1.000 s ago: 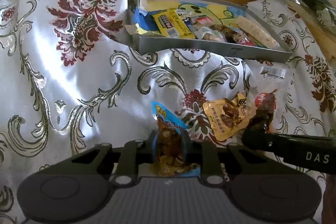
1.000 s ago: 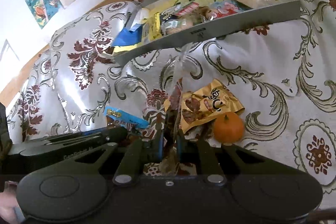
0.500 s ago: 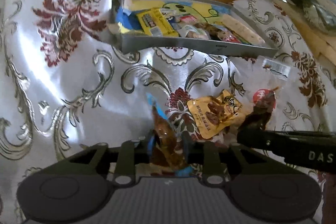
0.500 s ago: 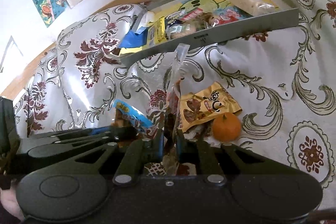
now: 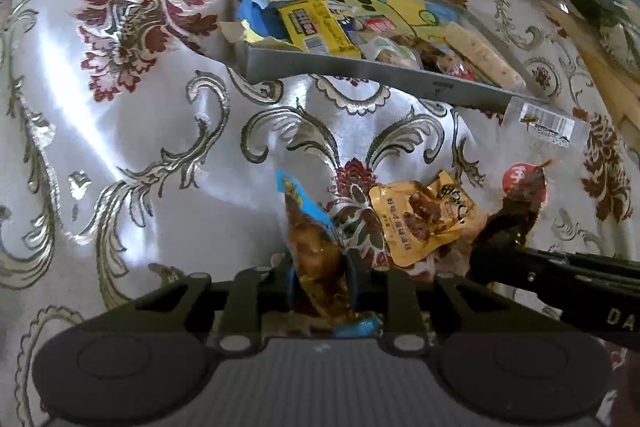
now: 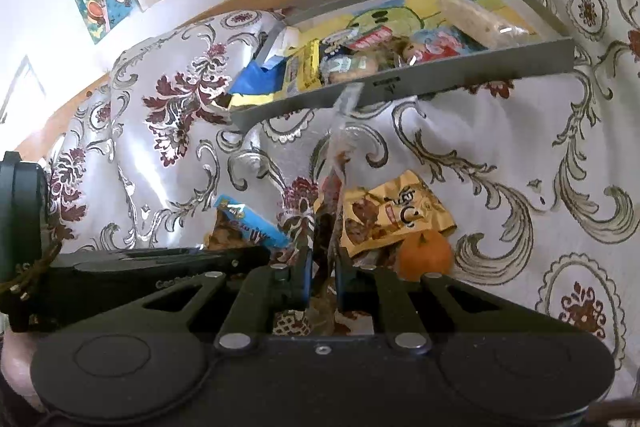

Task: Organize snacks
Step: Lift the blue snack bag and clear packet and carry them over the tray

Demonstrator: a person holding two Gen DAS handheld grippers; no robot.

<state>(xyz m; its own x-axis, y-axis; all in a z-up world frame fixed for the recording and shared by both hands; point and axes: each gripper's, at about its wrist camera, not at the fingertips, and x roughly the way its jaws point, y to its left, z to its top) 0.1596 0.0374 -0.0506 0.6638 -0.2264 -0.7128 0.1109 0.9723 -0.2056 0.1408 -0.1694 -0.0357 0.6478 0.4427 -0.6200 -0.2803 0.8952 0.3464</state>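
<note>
On the floral cloth (image 5: 132,131) before the grey tray (image 5: 360,71), left gripper (image 5: 320,279) pinching blue snack packet (image 5: 308,227), right gripper (image 6: 322,279) pinching clear packet (image 6: 340,163), yellow packet (image 6: 392,215) and orange (image 6: 426,255) beside.

White letters "DA", cut off at frame edge, showed on the right gripper (image 5: 496,247) arm, a barcode was printed on the clear snack pkg (image 5: 548,131), other wrappers' print in the grey tray (image 5: 360,69) was too blurred to read
</note>
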